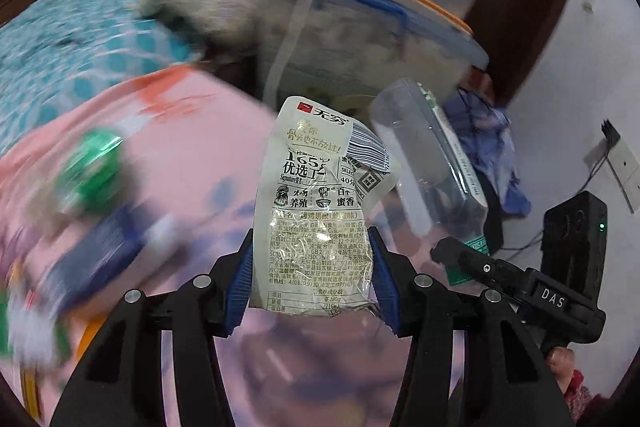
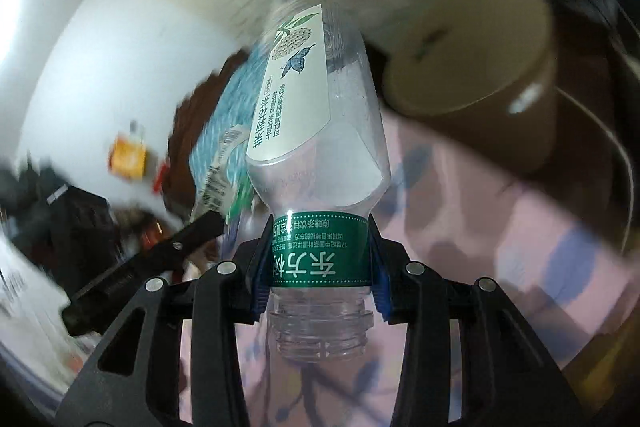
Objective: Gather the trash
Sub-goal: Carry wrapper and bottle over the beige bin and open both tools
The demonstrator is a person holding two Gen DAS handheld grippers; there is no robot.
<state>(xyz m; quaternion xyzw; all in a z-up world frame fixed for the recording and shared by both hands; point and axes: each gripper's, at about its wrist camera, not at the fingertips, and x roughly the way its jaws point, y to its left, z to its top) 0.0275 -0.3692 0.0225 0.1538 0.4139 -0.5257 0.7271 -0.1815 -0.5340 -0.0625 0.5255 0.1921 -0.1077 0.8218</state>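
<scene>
In the left wrist view, our left tool [image 1: 312, 259] is closed on a crumpled snack wrapper [image 1: 316, 195]. The blue pads press its lower part from both sides, and the rest of the wrapper stands up in front of the camera, lifted clear of the pink bedsheet [image 1: 192, 163] below. Just to the right we see the empty plastic bottle [image 1: 424, 163], held up in the air by the right tool [image 1: 464, 259], near the wrapper but not touching it as far as we can tell. On the left side of the bed some things are lying on the sheet: a green item [image 1: 94, 167] and a dark blue one [image 1: 104, 251]. They are too blurred to name, but we judge that they may be more trash. Near the far edge of the bed are clear storage boxes [image 1: 384, 39] with clip lids.

In the right wrist view, our right tool [image 2: 318, 259] grips the bottle [image 2: 320, 131] at the green band near its neck. The open mouth, without a cap, points toward the camera and the bottom points away. The left tool [image 2: 208, 223] with the wrapper [image 2: 216, 183] shows at the left. A brown paper cup [image 2: 484, 75] is beyond the bottle on the right, and we cannot tell if it is trash or a container.

So we judge that two pieces are picked up and neither is dropped yet. No trash bin shows in either view. Both pieces remain to be carried to one, and then the items on the bed are left to collect.
</scene>
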